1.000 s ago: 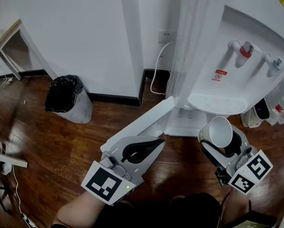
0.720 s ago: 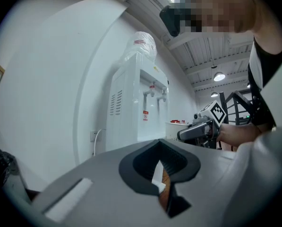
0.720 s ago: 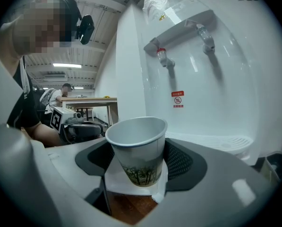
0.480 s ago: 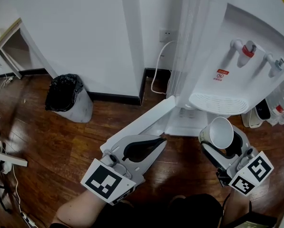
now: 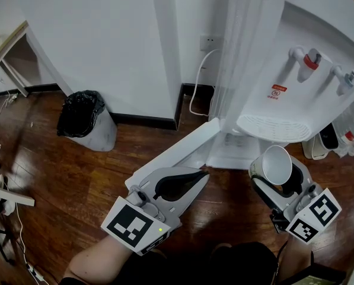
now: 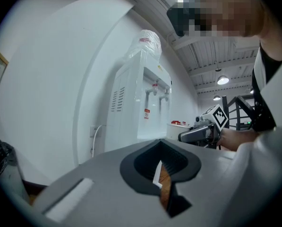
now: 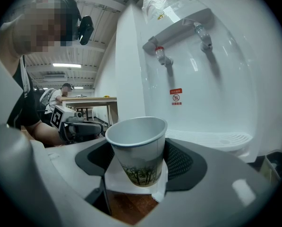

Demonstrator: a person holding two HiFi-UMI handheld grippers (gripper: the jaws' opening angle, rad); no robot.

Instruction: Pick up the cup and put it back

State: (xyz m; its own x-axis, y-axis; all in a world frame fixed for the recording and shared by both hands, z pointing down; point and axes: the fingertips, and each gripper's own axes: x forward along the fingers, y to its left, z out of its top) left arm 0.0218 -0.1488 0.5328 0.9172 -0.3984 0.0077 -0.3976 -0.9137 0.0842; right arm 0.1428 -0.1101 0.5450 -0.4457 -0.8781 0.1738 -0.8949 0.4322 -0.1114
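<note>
A white paper cup (image 5: 276,165) with a tree print (image 7: 138,150) stands upright between the jaws of my right gripper (image 5: 276,170), which is shut on its lower half (image 7: 138,161). The cup looks empty inside. It hangs just in front of and below the drip tray (image 5: 271,128) of the white water dispenser (image 5: 295,70), under the red tap (image 7: 163,56). My left gripper (image 5: 203,173) is held level at the lower left, shut with its tips together and nothing between them (image 6: 160,143).
A grey bin with a black bag (image 5: 85,122) stands by the wall at the left. A white panel (image 5: 177,153) lies slanted on the wooden floor ahead of the left gripper. A cable (image 5: 195,82) runs down from the wall socket. Bottles (image 5: 343,138) stand at the far right.
</note>
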